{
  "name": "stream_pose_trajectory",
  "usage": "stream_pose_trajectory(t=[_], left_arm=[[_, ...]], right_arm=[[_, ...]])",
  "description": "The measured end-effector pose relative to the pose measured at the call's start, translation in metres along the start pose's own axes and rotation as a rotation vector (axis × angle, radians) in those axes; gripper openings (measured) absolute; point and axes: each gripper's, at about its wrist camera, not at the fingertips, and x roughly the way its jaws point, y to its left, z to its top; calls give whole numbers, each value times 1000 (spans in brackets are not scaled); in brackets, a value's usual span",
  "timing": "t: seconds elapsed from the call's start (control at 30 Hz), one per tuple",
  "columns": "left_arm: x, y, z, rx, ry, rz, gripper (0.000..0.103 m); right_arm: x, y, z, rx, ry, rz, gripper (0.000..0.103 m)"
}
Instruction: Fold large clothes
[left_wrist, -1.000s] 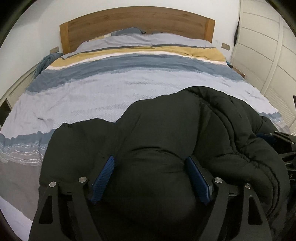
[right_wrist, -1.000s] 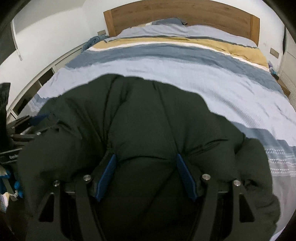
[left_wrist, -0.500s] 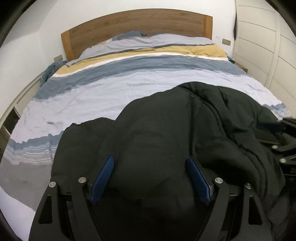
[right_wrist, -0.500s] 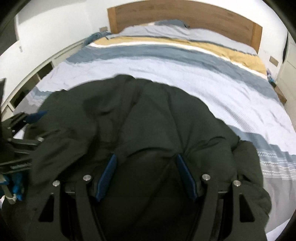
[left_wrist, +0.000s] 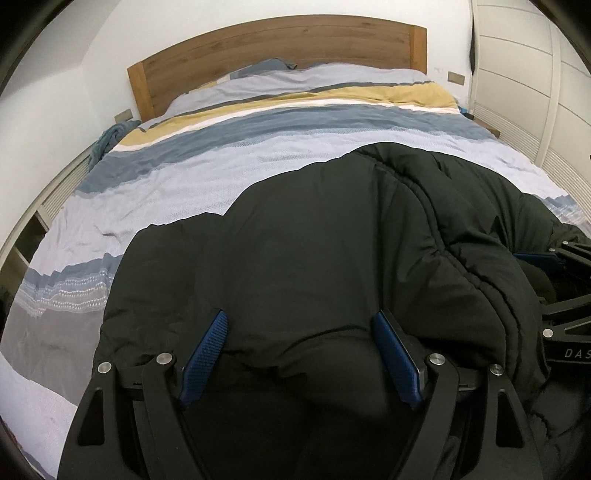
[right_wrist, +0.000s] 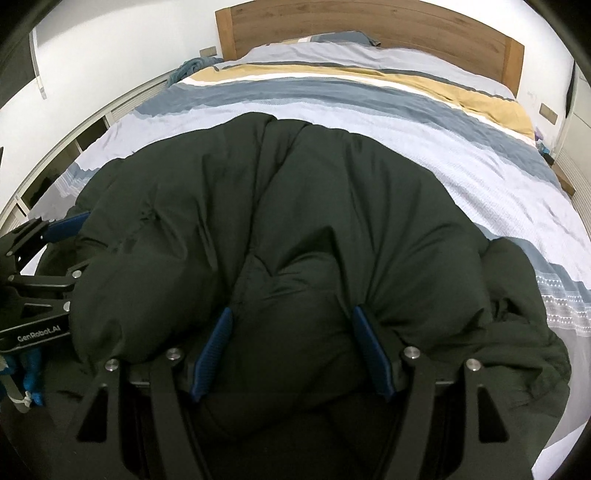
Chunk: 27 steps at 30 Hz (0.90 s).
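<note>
A big black puffer jacket (left_wrist: 332, 240) lies bunched at the near end of the bed; it also fills the right wrist view (right_wrist: 295, 221). My left gripper (left_wrist: 301, 325) has its jaws wide apart with a thick bulge of the jacket between the blue pads (left_wrist: 207, 350). My right gripper (right_wrist: 291, 321) stands the same way, with jacket padding filling the gap between its pads (right_wrist: 369, 347). Each gripper shows at the edge of the other's view, the right one (left_wrist: 554, 280) and the left one (right_wrist: 40, 266). The fingertips are buried in fabric.
The bed (left_wrist: 258, 155) has a striped blue, grey and yellow cover and a wooden headboard (left_wrist: 277, 51). A white wardrobe (left_wrist: 535, 74) stands on the right, low white shelving (right_wrist: 85, 129) on the left. A teal cloth (left_wrist: 107, 140) lies by the bed's far left corner.
Both grippers have moved forward and lower over the bed with the jacket between their fingers. The jacket has spread flatter and further onto the cover.
</note>
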Motion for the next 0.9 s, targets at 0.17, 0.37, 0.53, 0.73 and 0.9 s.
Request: stream_pose_trajectory(t=[0.17,0.37,0.53,0.73,0.9], left_arm=[[-8,0,-1,-5,10,-2,81],[-24,0,-5,3,15,-4,82],[-52,11,-13,-14,11,-13,82],[-100,43,-44,-43,29,-2,93],[-134,76,-83,-88,88,5,99]], right_arm=[[-6,4,1,4,-3,-12,66],[-23,9,2,5,-15,-29,66],[-53,15,0,2,-44,-25,66],[-109,21,-21,-1,-56,-18,66],[-154,14,-57,36,-25,-43,79]])
